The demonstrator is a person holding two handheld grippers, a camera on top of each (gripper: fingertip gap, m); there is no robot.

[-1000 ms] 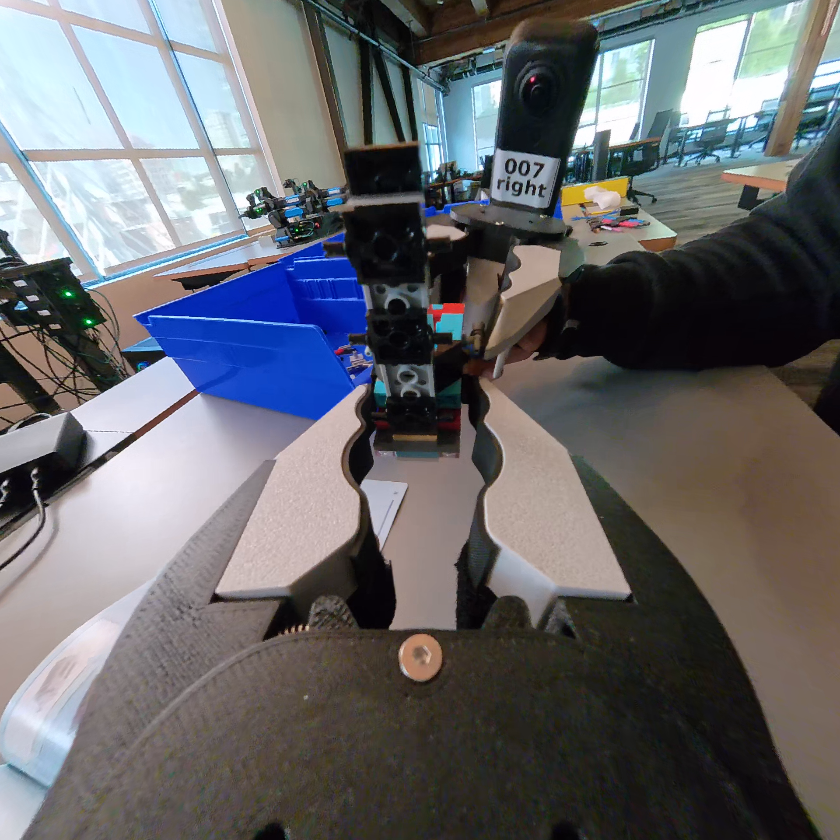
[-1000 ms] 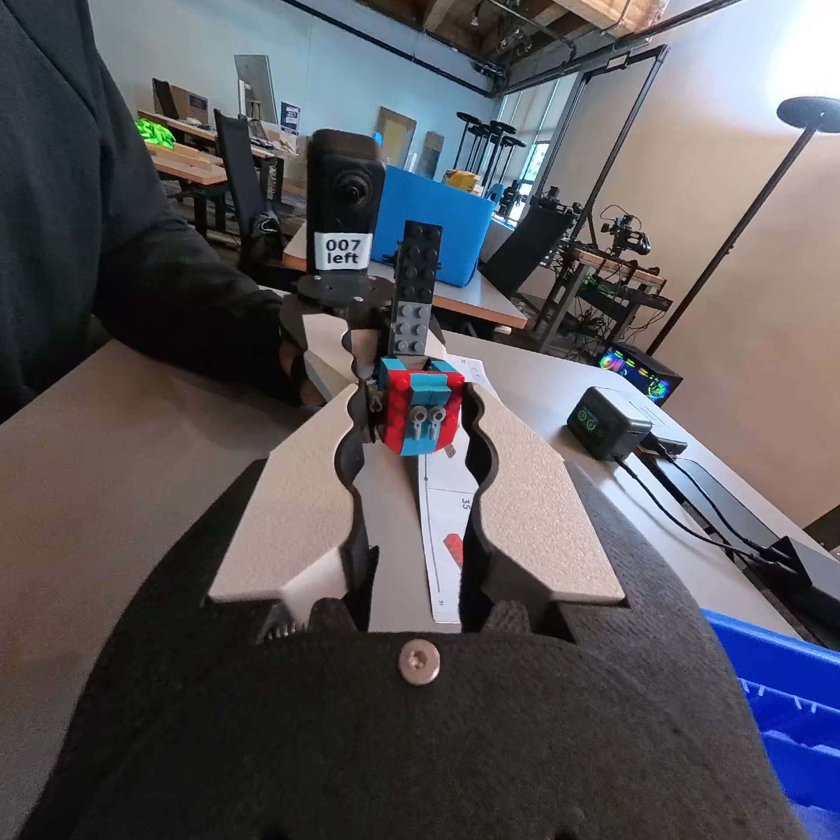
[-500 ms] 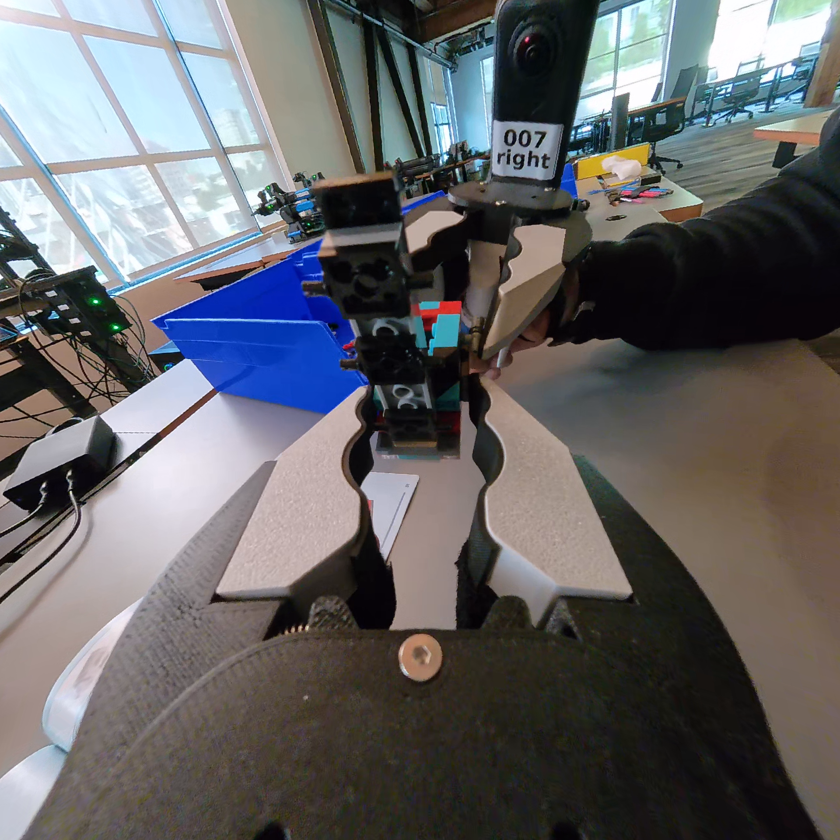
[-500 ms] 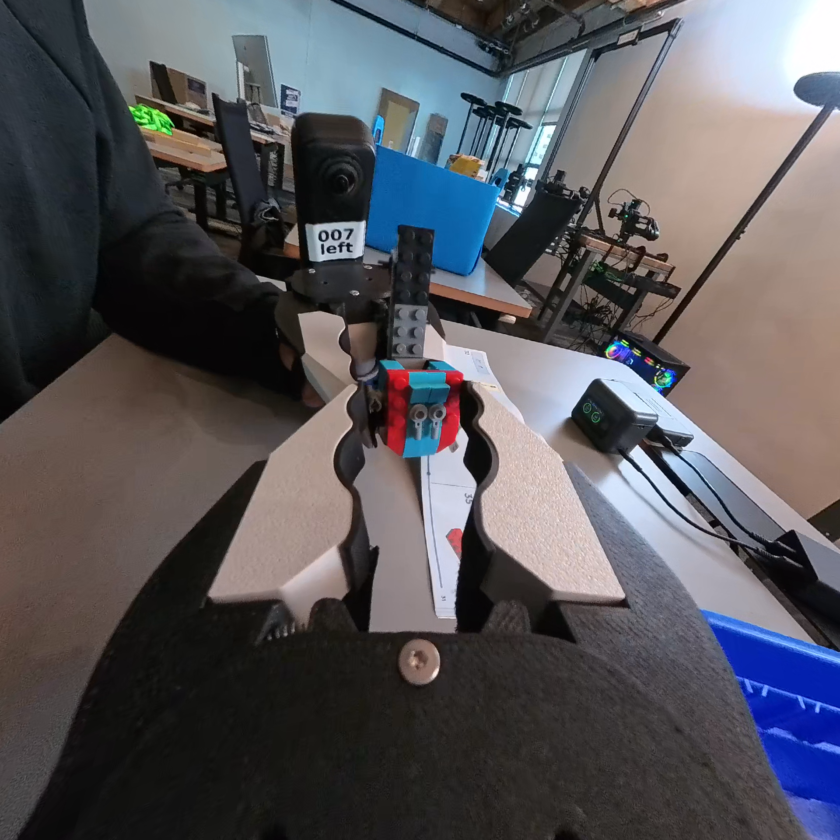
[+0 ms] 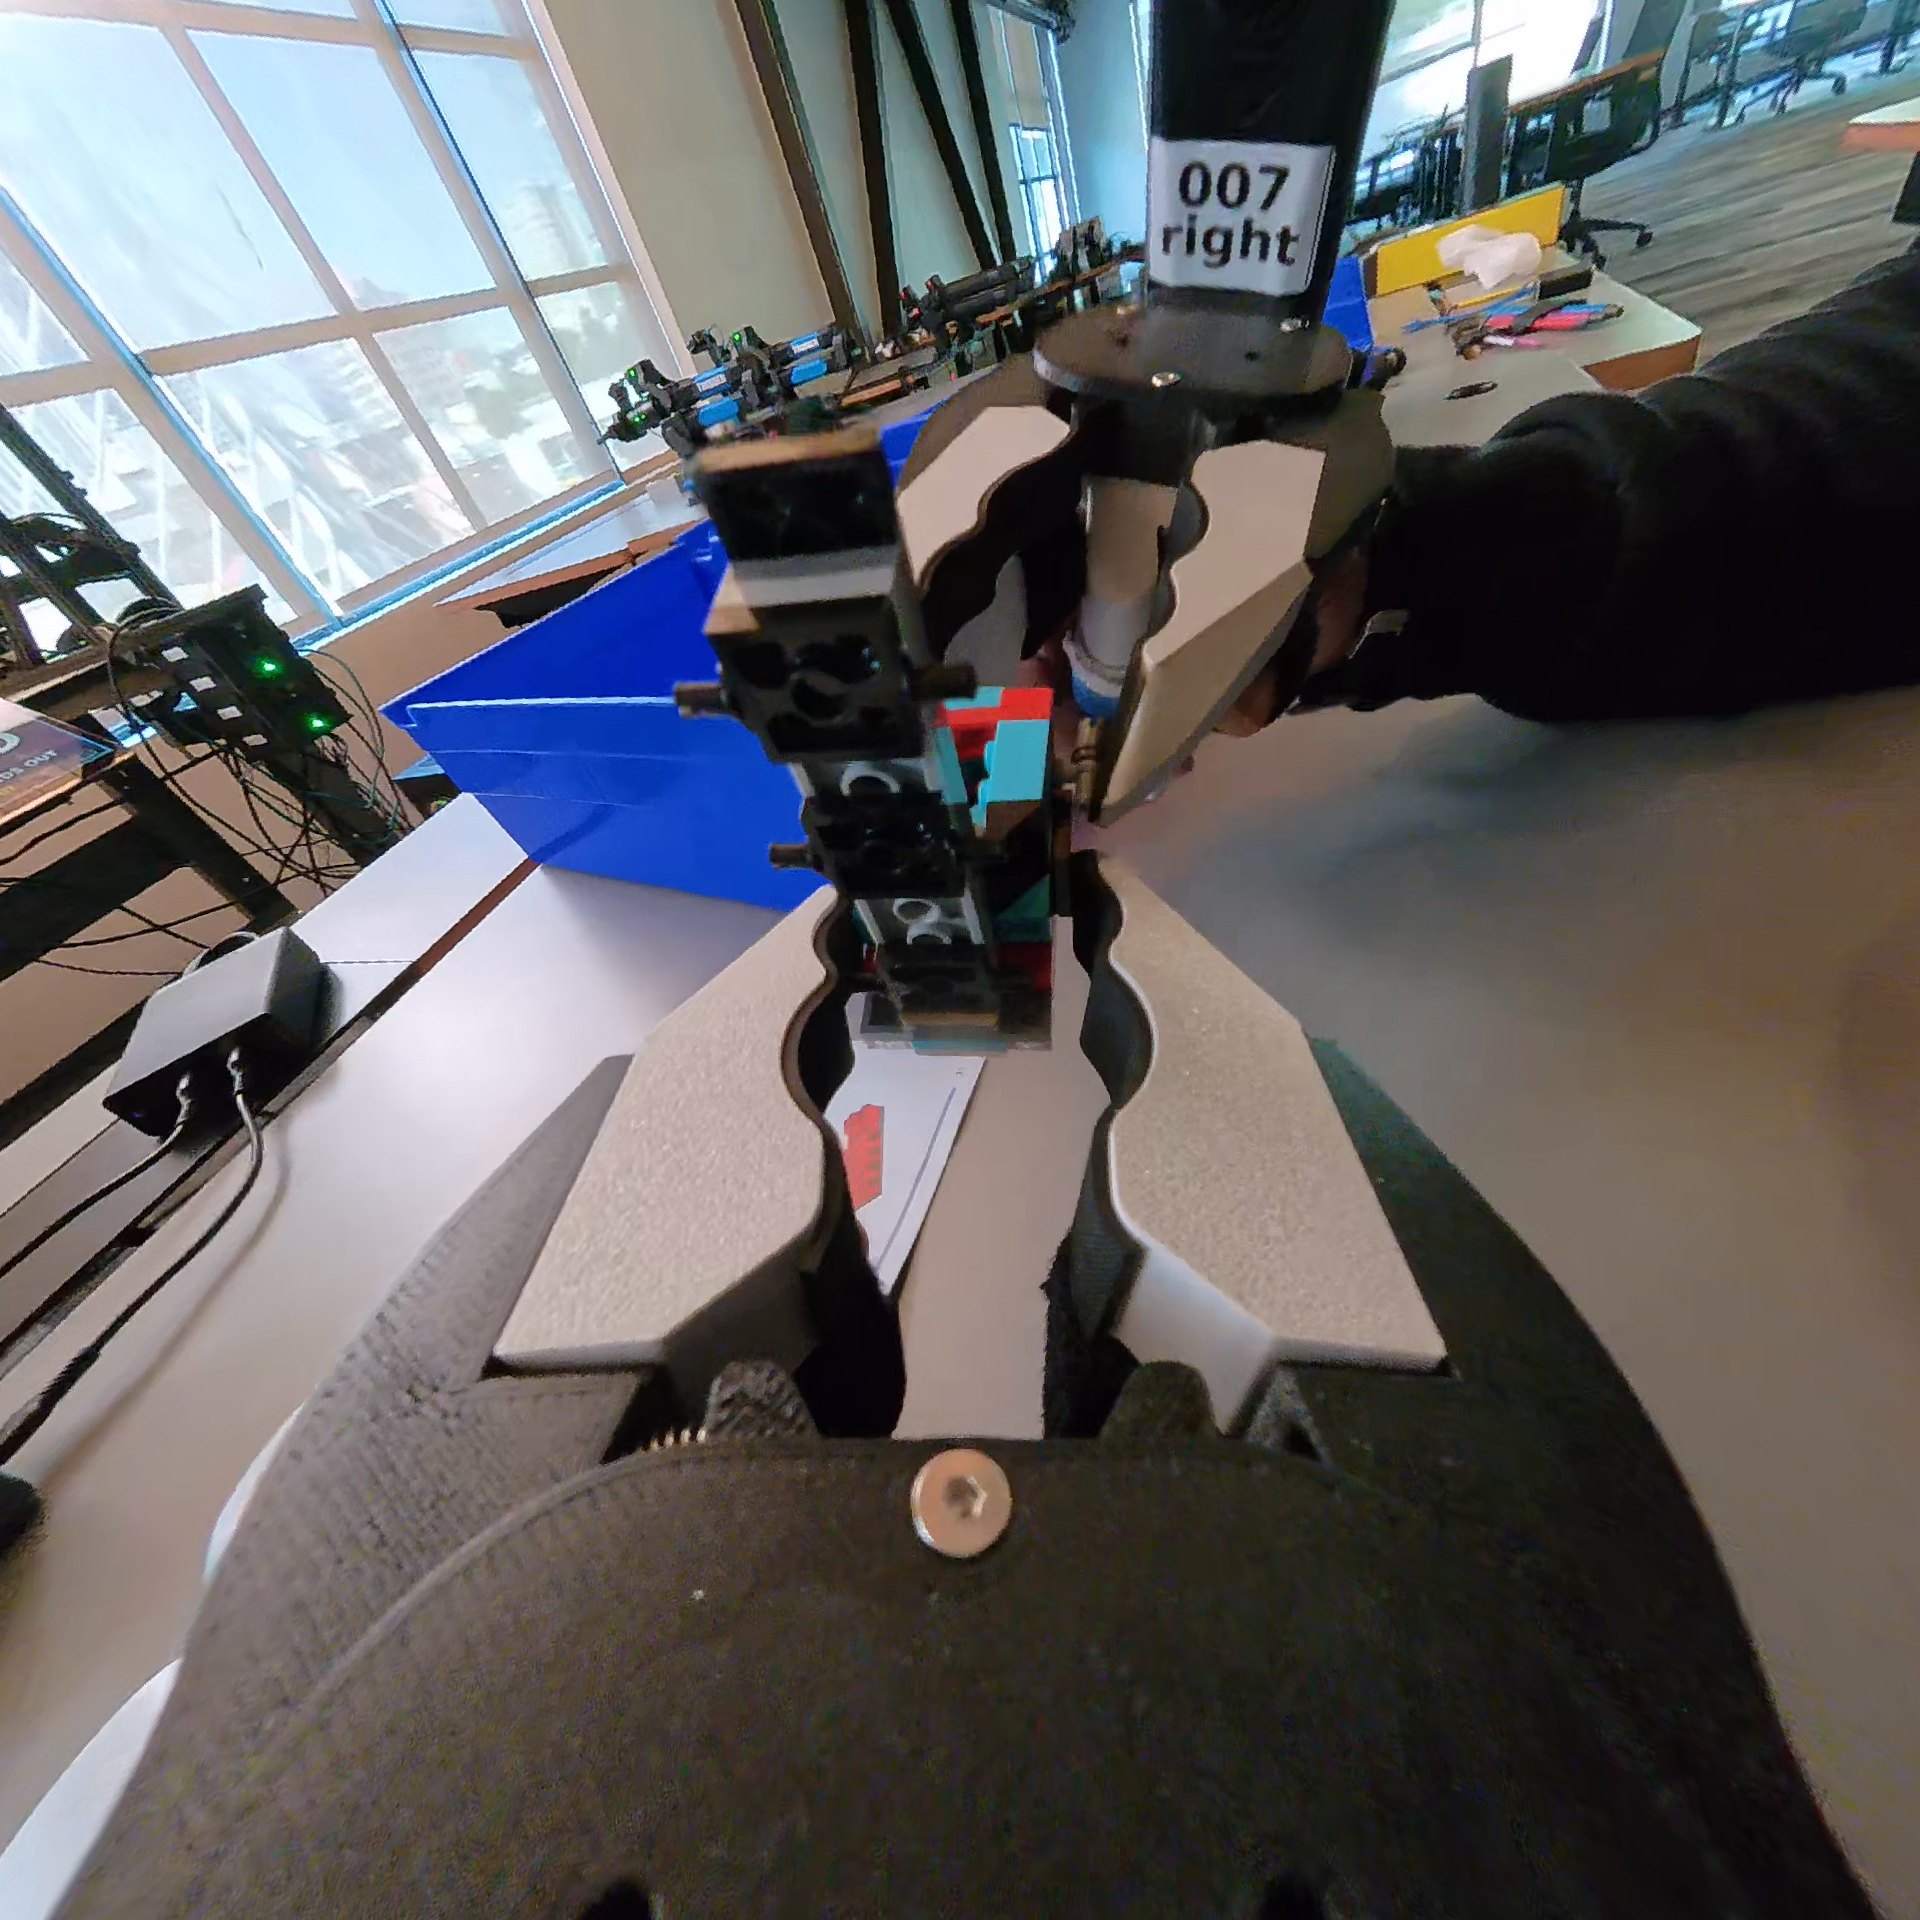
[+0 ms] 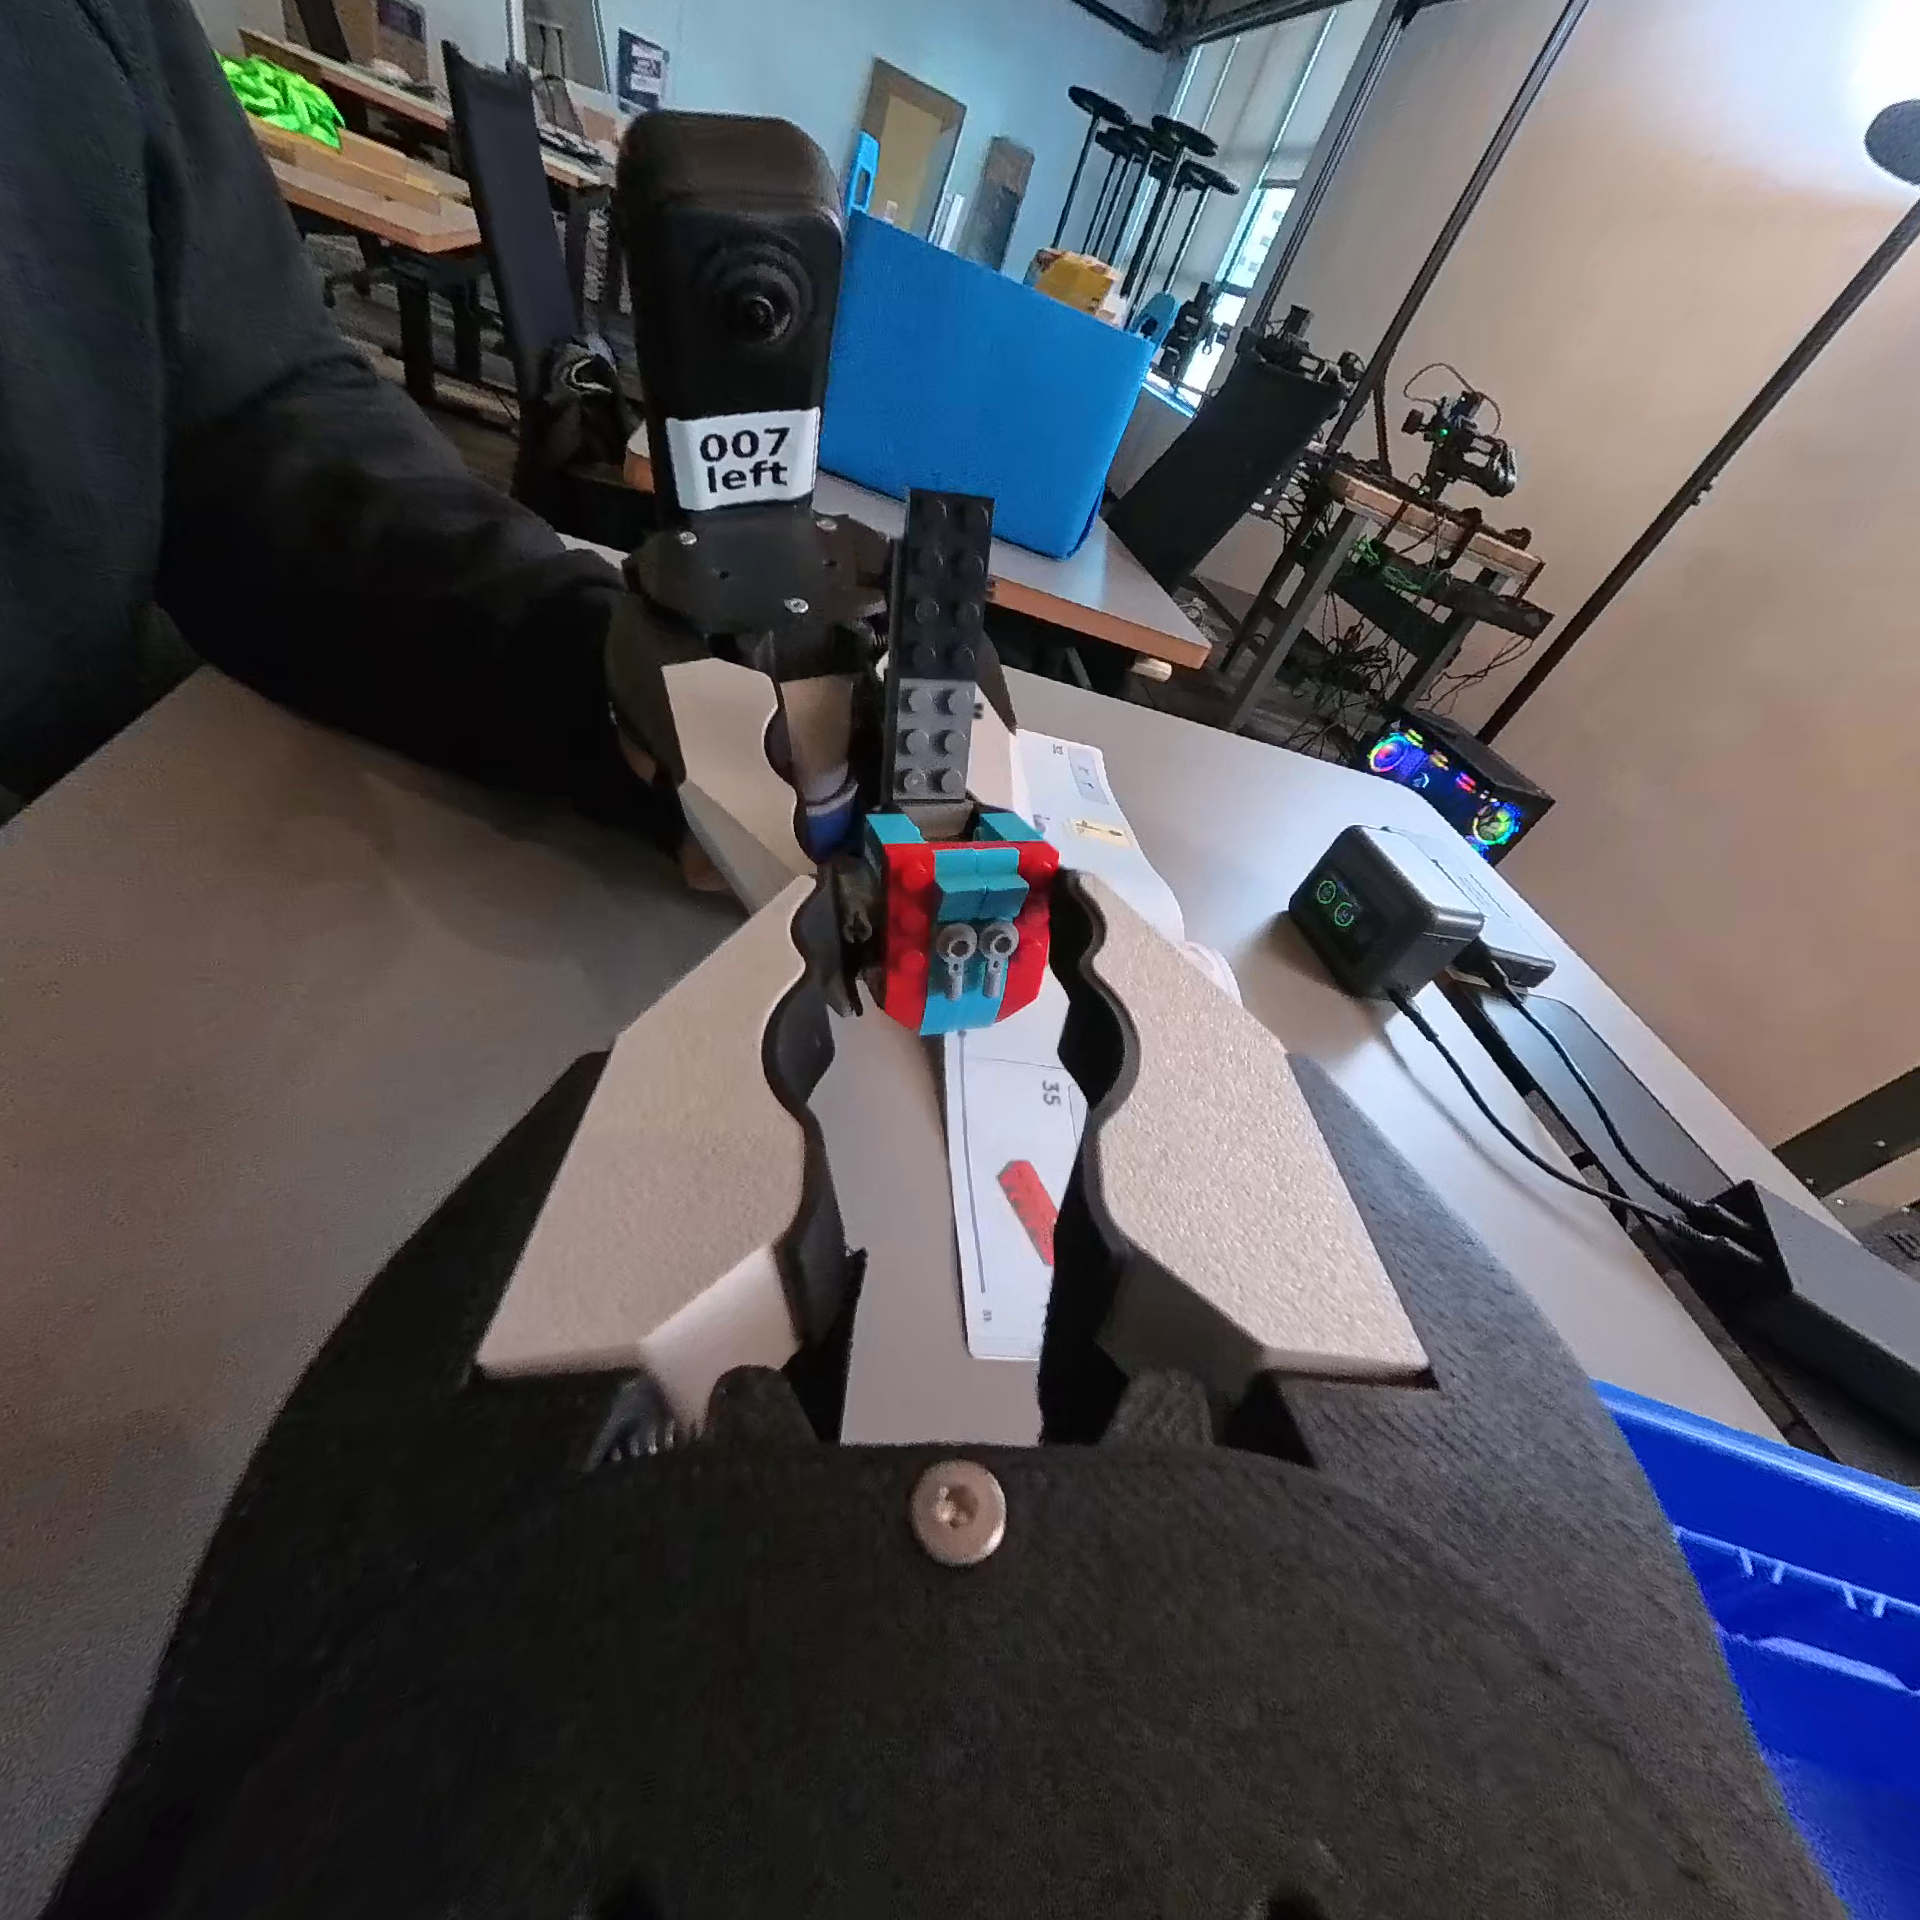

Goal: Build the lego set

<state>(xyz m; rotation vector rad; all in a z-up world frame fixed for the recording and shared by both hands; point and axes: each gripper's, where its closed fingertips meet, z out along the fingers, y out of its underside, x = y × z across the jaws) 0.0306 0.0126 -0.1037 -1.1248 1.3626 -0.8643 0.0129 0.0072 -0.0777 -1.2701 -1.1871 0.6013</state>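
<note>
Lego model [image 6: 961,935] btwn both grippers' tips

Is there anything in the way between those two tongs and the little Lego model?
Nothing visible. The left tongs and right tongs are both closed on the Lego model from opposite ends, holding it above the table.

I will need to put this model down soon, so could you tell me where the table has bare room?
The table is bare on the sleeve side of the grippers. Under the lego model lies the instruction sheet; beyond it sit a black charger and cables, with the blue bin at the near corner, so that side is crowded.
</note>
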